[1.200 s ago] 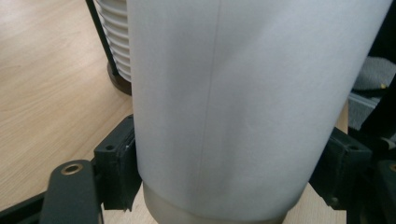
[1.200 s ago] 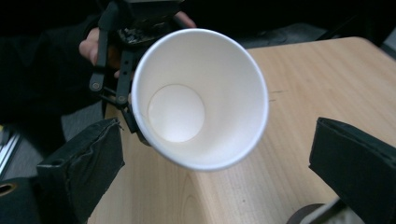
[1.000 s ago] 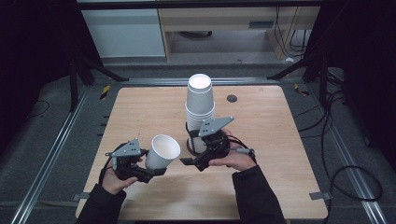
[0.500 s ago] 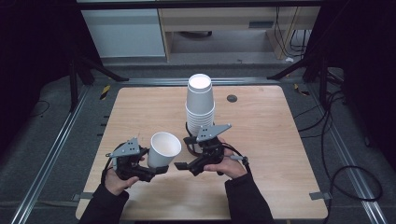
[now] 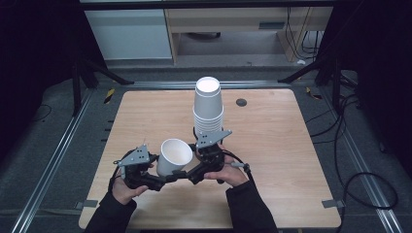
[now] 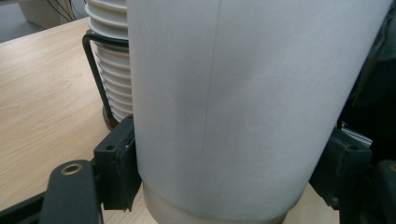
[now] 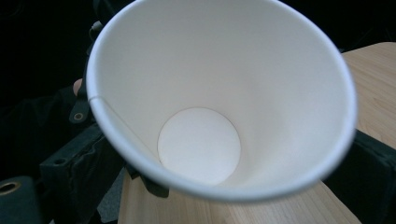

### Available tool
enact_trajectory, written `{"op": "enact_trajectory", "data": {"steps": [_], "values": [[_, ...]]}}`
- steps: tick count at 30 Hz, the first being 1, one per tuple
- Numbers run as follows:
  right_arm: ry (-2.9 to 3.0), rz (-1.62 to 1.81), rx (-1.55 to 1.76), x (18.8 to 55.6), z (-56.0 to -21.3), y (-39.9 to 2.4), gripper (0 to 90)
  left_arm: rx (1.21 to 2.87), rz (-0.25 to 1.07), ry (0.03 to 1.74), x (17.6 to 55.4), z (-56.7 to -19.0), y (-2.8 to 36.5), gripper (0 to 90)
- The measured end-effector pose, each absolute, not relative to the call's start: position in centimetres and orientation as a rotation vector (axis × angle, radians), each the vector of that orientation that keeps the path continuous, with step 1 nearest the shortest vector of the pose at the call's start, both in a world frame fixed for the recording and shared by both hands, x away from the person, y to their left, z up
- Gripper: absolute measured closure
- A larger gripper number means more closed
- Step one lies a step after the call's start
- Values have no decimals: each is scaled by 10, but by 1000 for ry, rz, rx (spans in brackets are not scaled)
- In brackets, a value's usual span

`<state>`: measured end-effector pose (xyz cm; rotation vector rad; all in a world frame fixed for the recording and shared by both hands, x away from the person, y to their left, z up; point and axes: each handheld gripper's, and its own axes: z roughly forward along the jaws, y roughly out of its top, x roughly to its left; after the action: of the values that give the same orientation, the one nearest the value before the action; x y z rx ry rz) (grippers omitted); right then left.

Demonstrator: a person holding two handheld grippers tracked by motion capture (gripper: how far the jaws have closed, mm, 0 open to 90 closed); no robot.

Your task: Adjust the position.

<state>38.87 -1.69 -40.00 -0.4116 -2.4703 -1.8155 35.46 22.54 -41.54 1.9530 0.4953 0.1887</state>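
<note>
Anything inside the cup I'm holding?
Nothing: the cup shows bare white walls and a clean round bottom. The near wall under its rim is hidden from the right gripper view.

The single white paper cup [image 5: 174, 156] lies tilted between the left gripper [image 5: 165, 178] and the right gripper [image 5: 192, 174]; the tall stack of white paper cups [image 5: 208, 107] stands just behind the right gripper on the light wooden table [image 5: 272, 145].

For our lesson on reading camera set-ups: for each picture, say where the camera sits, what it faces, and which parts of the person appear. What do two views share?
High view: above the person's side, facing forward and down on the table; forearms, hands and both grippers show.
Left gripper view: on the left gripper, facing the single cup's side wall; its jaws flank it.
Right gripper view: on the right gripper, facing into the cup's mouth.
Shared: the high and left gripper views both show the cup stack.
</note>
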Motion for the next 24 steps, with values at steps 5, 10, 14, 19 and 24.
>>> {"op": "enact_trajectory", "data": {"steps": [5, 10, 14, 19, 24], "values": [[-2439, -1849, -410, 389, -401, -11, 70, 1957, 191, 492, 354, -415, 224, 225], [-2430, -1860, -402, 390, -401, -7, 83, 1959, 185, 489, 354, -415, 223, 225], [-2434, -1852, -401, 389, -403, -5, 107, 1967, 187, 483, 353, -416, 222, 224], [-2436, -1860, -390, 389, -403, -5, 123, 1967, 184, 480, 353, -416, 221, 224], [-2438, -1863, -390, 388, -404, -5, 133, 1969, 182, 477, 353, -417, 221, 223]]}}
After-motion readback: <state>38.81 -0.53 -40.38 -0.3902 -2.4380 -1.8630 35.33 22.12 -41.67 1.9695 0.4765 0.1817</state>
